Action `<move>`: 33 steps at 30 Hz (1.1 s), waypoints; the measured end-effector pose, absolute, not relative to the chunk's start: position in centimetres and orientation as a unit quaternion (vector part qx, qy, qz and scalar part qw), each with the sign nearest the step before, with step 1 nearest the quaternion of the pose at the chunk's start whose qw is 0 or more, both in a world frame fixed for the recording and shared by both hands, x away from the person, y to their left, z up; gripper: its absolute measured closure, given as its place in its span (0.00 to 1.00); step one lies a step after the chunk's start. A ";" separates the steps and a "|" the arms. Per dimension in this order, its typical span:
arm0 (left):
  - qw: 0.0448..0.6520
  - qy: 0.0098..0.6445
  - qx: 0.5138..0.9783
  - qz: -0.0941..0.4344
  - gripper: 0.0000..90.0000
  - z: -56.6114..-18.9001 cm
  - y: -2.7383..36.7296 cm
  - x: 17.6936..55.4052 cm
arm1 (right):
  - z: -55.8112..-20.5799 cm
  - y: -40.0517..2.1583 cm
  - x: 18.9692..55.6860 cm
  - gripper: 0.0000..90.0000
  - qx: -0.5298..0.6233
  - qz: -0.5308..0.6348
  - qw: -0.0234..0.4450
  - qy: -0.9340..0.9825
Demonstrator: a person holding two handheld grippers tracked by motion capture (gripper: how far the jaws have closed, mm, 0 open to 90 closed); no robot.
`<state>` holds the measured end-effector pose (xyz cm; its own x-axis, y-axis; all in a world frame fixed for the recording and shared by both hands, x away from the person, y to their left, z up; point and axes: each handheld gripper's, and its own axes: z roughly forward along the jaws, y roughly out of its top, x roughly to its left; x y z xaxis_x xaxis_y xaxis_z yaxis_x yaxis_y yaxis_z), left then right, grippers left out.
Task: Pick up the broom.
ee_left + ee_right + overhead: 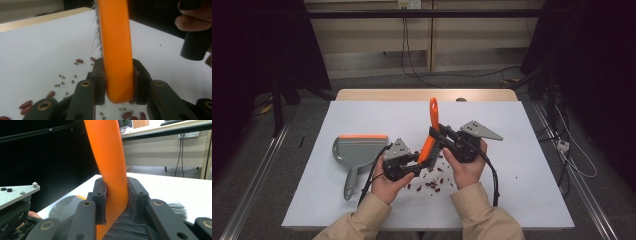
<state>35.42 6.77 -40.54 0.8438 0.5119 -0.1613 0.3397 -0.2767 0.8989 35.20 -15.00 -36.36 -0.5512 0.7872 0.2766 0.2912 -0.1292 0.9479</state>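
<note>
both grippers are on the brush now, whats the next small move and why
Probably let the right gripper open and back off. The left gripper is already shut on the brush near its end, so the hand-over looks done. The beans lie scattered beside the bristles and the dustpan waits at left, so one hand could then sweep them over.

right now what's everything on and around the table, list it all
brush: one, orange handle with dark bristles, mid-table, tilted, clamped by both grippers
dustpan: one, grey with orange lip, flat on the table to the left
beans: many, red-brown plus small greenish ones, scattered near the table's front middle
table: one, white top, wooden far edge
cables: several, black, on the floor behind
left gripper: one, black, shut on the brush handle's end
right gripper: one, black, shut on the handle near the bristles
sleeves: two, beige, bottom edge
</note>
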 end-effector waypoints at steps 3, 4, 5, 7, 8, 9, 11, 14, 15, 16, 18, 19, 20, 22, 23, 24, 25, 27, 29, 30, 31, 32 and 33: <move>0.539 0.274 0.792 0.087 0.78 -40.6 7.0 35.4 | -36.3 -15.0 35.2 0.79 0.430 0.618 0.198 0.628; 0.540 0.277 0.789 0.097 0.78 -40.5 7.0 35.3 | -36.2 -14.9 35.3 0.79 0.431 0.619 0.197 0.627; 0.539 0.279 0.788 0.099 0.79 -40.5 7.1 35.3 | -36.1 -14.8 35.3 0.78 0.431 0.619 0.196 0.626; 0.539 0.282 0.786 0.108 0.79 -40.5 7.1 35.2 | -36.1 -14.8 35.5 0.75 0.433 0.621 0.187 0.626; 0.540 0.284 0.784 0.114 0.79 -40.5 7.2 35.2 | -36.1 -14.8 35.6 0.71 0.434 0.620 0.185 0.627; 0.540 0.288 0.782 0.118 0.79 -40.5 7.3 35.3 | -36.1 -14.7 35.6 0.63 0.438 0.618 0.192 0.624; 0.538 0.291 0.780 0.130 0.79 -40.5 7.5 35.3 | -36.1 -14.5 35.5 0.50 0.451 0.614 0.198 0.616; 0.539 0.302 0.773 0.143 0.79 -40.4 7.8 35.4 | -36.2 -14.2 35.1 0.39 0.469 0.616 0.204 0.599; 0.540 0.304 0.771 0.149 0.79 -40.3 7.8 35.4 | -36.3 -14.0 34.9 0.36 0.475 0.618 0.203 0.593; 0.539 0.305 0.769 0.154 0.79 -40.3 7.9 35.4 | -36.4 -13.8 34.9 0.35 0.479 0.618 0.200 0.590; 0.541 0.314 0.764 0.160 0.79 -40.2 8.0 35.3 | -36.7 -13.1 34.8 0.32 0.490 0.614 0.186 0.590; 0.541 0.314 0.764 0.160 0.79 -40.2 8.0 35.3 | -36.7 -13.1 34.8 0.32 0.490 0.614 0.186 0.590; 0.541 0.314 0.762 0.167 0.79 -40.1 8.0 35.3 | -36.9 -12.6 34.8 0.32 0.491 0.610 0.182 0.594; 0.545 0.306 0.760 0.178 0.79 -40.0 7.8 34.9 | -37.3 -11.4 34.9 0.32 0.507 0.603 0.167 0.593; 0.544 0.301 0.761 0.183 0.79 -39.9 7.7 34.7 | -37.4 -11.2 35.0 0.31 0.515 0.606 0.157 0.586; 0.544 0.301 0.761 0.183 0.78 -39.9 7.7 34.7 | -37.5 -10.8 35.0 0.29 0.523 0.606 0.152 0.580; 0.548 0.293 0.760 0.192 0.78 -39.7 7.5 34.5 | -37.5 -10.6 35.1 0.30 0.529 0.603 0.147 0.579; 0.552 0.278 0.758 0.206 0.77 -39.5 7.5 34.2 | -37.4 -10.5 35.3 0.31 0.544 0.596 0.143 0.574; 0.551 0.270 0.760 0.214 0.77 -39.3 7.4 34.0 | -37.4 -10.6 35.4 0.43 0.555 0.596 0.131 0.565; 0.554 0.265 0.758 0.218 0.77 -39.1 7.3 33.9 | -37.3 -10.7 35.4 0.45 0.554 0.598 0.132 0.564; 0.554 0.265 0.758 0.218 0.77 -39.1 7.3 33.9 | -37.2 -10.9 35.4 0.47 0.556 0.600 0.127 0.561; 0.553 0.260 0.759 0.223 0.76 -39.0 7.2 33.8 | -37.2 -11.0 35.4 0.51 0.561 0.603 0.117 0.556; 0.550 0.255 0.761 0.232 0.76 -39.0 7.1 33.7 | -37.1 -11.1 35.3 0.53 0.562 0.605 0.110 0.553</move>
